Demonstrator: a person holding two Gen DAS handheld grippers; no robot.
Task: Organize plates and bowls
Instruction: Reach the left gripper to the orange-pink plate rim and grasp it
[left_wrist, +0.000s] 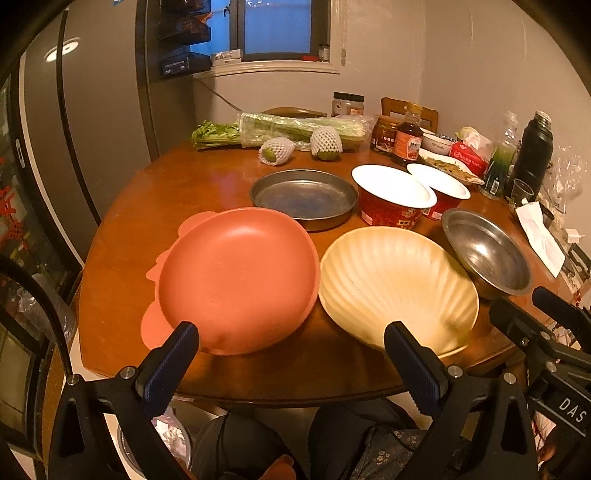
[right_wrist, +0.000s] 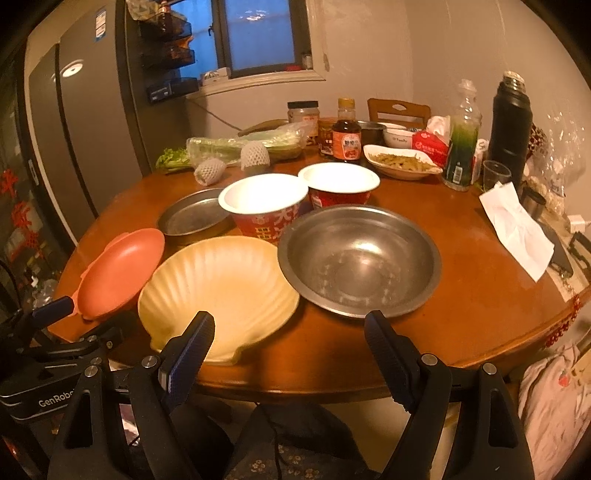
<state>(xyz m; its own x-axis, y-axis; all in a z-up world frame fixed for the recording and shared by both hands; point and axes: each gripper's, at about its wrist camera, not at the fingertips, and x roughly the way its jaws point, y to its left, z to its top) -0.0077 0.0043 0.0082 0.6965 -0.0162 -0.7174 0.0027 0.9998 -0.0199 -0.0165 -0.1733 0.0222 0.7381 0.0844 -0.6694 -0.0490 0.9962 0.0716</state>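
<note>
Hovering wide open and empty at table edge, left gripper (left_wrist: 291, 339) just short of pink plate (left_wrist: 236, 280), right gripper (right_wrist: 290, 330) just short of shell dish (right_wrist: 218, 291) and steel bowl (right_wrist: 360, 260): crowded, touching rims, likely nudged on entry.

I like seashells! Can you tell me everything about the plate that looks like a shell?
The shell plate is cream-yellow with fan-like ribs, glossy like plastic or ceramic, and empty. It sits upright near the table's front edge, between the pink plate and the steel bowl. It seems to touch both. Neither tool holds it.
</note>
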